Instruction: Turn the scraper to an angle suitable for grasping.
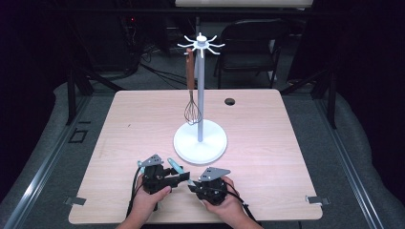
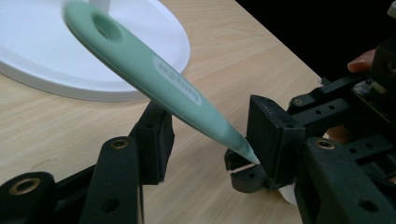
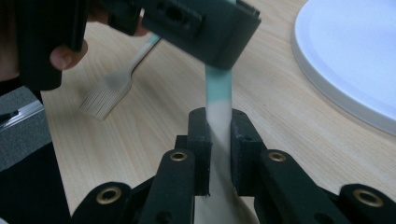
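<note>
Handover, by the look of it, close in front of the white stand (image 1: pixel 199 143): both grippers meet over the table (image 1: pixel 286 157) on the near side of the stand's round base. The right gripper (image 3: pixel 218 140) has its jaws pinched tight on the pale flat end of a mint-green utensil (image 2: pixel 154 77), which slants up toward the stand. The left gripper (image 2: pixel 208 140) stands about half open around the green handle; one pad seems to rest against it, the other stands clear, so I would not call that a grip yet.

The utensil looks light and fairly stiff, with a smooth, probably slick silicone handle. I would take it at the broad middle of the handle, leaving the hanging hole at the tip free for a hook.

The left gripper view shows that hole and the raised lettering on the handle. The right gripper view shows the squeeze on the pale end, plus a pastry brush (image 3: pixel 112 88) lying on the wood beside the hands. From the high view alone comes the whisk (image 1: pixel 192 95) hanging on the stand's hooks.
</note>
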Motion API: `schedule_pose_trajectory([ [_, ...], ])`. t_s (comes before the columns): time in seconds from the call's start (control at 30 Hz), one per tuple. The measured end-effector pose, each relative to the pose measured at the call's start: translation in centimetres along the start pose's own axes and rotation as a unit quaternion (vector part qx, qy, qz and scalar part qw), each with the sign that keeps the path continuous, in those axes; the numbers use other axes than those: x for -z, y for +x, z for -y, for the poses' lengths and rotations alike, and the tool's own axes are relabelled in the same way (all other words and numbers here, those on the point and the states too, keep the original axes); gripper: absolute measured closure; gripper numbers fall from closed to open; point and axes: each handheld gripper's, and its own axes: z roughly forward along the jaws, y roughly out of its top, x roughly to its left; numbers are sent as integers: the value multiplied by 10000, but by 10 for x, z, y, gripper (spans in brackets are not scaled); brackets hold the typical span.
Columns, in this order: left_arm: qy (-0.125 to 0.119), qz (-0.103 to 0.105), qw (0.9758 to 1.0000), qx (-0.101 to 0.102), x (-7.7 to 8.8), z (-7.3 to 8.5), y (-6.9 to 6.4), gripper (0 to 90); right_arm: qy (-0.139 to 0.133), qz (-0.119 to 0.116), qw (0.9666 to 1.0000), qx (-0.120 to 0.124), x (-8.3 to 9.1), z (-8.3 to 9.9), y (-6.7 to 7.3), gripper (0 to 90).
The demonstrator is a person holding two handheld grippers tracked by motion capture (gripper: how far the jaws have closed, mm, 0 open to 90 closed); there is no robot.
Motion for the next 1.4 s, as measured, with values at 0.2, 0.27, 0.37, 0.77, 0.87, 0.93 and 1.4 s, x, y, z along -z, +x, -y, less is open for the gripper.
schedule_pose_trajectory([
  [0.2,-18,87,9999,-50,-3,0,-7,566,-133,136,9998,-86,2,0,-1,807],
  [0.27,-26,78,10000,-55,-3,-1,-10,577,-161,169,9997,-101,3,0,-1,807],
  [0.37,-36,60,10000,-47,-3,-1,-11,607,-229,196,9995,-113,4,-1,-2,807],
  [0.77,-139,82,9998,-105,-2,-13,-21,710,-441,299,9984,-192,7,-1,-4,809],
  [0.87,-167,-8,9997,-154,-4,-15,-25,735,-483,308,9981,-221,8,-2,-4,810],
  [0.93,-170,-15,9998,-133,-4,-16,-26,753,-487,307,9981,-232,8,-2,-5,810],
  [1.4,-120,386,9992,-3,-12,-29,-27,838,-494,293,9981,-220,23,-1,-10,713],
])
